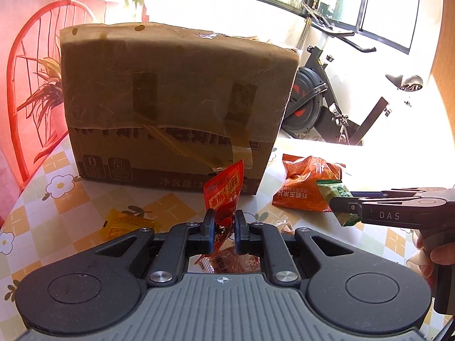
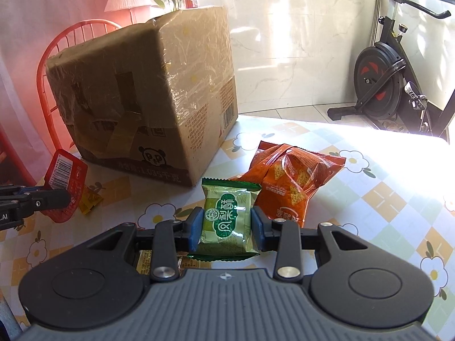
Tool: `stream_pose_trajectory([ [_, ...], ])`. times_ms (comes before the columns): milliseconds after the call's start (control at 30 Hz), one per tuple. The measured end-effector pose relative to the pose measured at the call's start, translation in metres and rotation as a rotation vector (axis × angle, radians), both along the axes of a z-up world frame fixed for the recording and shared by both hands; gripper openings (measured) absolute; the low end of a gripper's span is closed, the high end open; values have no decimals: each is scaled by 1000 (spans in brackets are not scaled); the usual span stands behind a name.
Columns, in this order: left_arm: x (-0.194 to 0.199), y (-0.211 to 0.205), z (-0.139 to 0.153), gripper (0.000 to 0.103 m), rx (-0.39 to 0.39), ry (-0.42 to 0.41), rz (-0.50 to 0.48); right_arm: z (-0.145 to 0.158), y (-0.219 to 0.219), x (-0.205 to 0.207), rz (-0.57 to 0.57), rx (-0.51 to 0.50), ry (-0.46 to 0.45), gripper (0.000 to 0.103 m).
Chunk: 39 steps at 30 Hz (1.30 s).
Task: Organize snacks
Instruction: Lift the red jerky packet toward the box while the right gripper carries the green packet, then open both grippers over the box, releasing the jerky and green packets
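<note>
My left tool is shut tight on a red snack packet that stands up above the desk. My right tool squeezes a green snack packet from both sides. A small yellow packet lies on the desk near the left tool. Just past the green one lies an orange chips bag. Behind them all stands a big brown taped box

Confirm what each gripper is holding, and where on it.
Left gripper: flat red foil snack sachet, pinched at its lower end. Right gripper: green foil pastry packet, clamped across both side edges.
</note>
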<state>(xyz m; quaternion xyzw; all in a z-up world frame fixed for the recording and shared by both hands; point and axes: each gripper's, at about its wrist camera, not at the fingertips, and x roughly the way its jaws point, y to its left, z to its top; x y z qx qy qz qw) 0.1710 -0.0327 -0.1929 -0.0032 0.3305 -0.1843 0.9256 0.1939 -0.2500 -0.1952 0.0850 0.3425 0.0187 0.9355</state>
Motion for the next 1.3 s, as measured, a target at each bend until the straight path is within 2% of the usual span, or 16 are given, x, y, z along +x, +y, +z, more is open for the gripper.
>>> stream_pose_trajectory([
  [600, -7, 4, 27, 14, -22, -75, 17, 22, 4, -3, 15, -4, -65, 38],
  [800, 3, 5, 63, 14, -41, -163, 8, 60, -1, 1, 16, -15, -153, 38],
  [1033, 30, 7, 130, 14, -46, -304, 3, 134, 2, 30, 51, -26, -295, 38],
  [1167, 61, 8, 158, 14, -56, -328, 10, 162, 17, 65, 91, -43, -331, 38],
  [1300, 95, 10, 168, 14, -41, -327, 19, 171, 35, 105, 135, -56, -325, 38],
])
